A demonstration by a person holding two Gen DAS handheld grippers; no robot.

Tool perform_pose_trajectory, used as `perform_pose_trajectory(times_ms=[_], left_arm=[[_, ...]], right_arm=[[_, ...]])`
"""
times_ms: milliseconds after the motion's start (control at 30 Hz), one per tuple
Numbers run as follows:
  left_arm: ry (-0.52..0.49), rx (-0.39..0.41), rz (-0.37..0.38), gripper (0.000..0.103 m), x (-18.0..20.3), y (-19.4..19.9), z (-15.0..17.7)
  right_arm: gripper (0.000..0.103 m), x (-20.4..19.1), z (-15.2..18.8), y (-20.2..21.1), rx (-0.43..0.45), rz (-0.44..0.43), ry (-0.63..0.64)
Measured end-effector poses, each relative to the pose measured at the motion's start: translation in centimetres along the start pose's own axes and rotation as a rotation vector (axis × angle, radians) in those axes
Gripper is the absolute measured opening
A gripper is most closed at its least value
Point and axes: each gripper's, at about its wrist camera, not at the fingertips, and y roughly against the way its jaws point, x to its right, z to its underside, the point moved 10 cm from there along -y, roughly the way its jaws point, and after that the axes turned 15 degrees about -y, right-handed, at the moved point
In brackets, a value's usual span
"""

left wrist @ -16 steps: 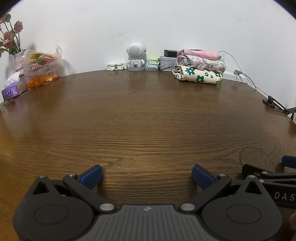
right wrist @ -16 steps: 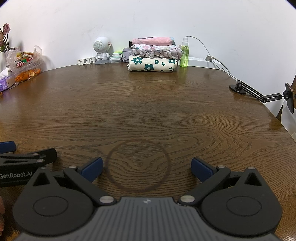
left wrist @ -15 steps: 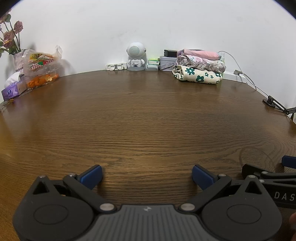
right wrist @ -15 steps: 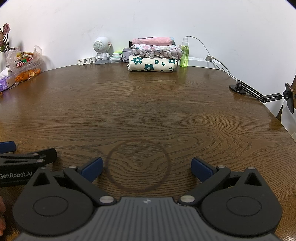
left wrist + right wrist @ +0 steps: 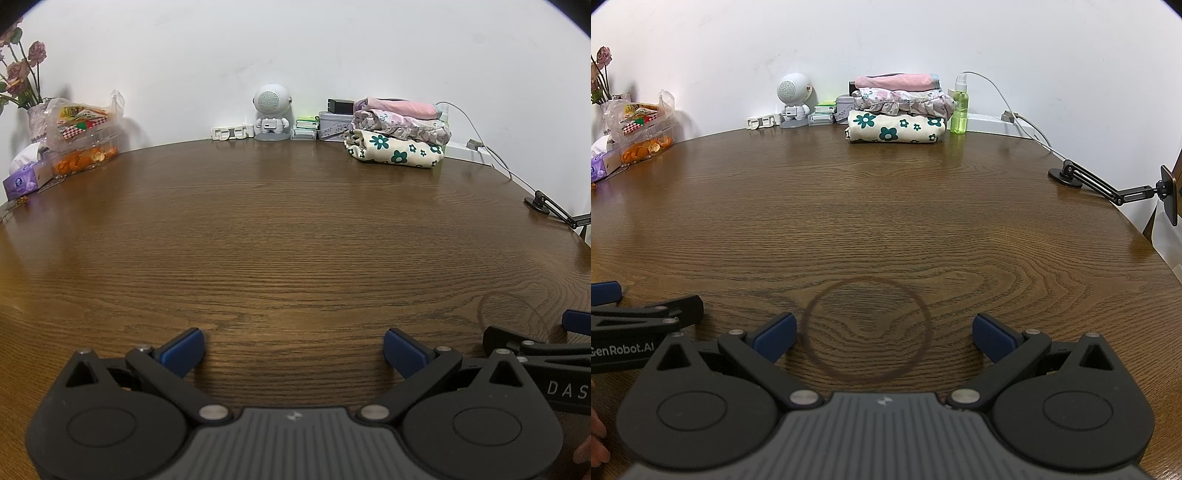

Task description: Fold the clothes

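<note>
Brown woodgrain tabletop (image 5: 295,240) bare between both wide-open, empty jaw pairs, left gripper (image 5: 293,349) and right gripper (image 5: 884,334). Nothing changed from a moment ago. Folded stack of floral and pink clothes (image 5: 897,109) far ahead, slightly right of the left jaws. Looks done, or waiting for another garment.

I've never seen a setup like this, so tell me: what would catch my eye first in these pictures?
Probably the stack of folded clothes at the far edge of the brown table, against the white wall, with a flowered piece at the bottom and a pink one on top. Left of it stands a small white astronaut figure. Up close, the left gripper and right gripper both gape wide open over bare wood, holding nothing.
</note>
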Motion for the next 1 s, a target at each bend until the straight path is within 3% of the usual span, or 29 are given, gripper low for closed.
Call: perform_pose_trajectory(times_ms=[533, 700, 833, 1000], left_arm=[[-0.001, 0.0, 0.001, 0.103, 0.0, 0.0, -0.1], [0.0, 0.004, 0.055, 0.102, -0.1, -0.5, -1.3], [0.0, 0.056, 0.143, 0.103, -0.5, -1.1, -4.9], [-0.02, 0.154, 0.198, 0.103, -1.2, -5.4, -12.9]], right_arm=[[0.103, -0.1, -0.3, -0.1, 0.0, -0.004, 0.003], [0.103, -0.2, -0.8, -0.7, -0.041, -0.041, 0.021], [0.103, 1.3, -5.5, -0.9, -0.029, -0.125, -0.045], [0.103, 4.0, -14.3, -4.2, 0.049, -0.196, -0.057]])
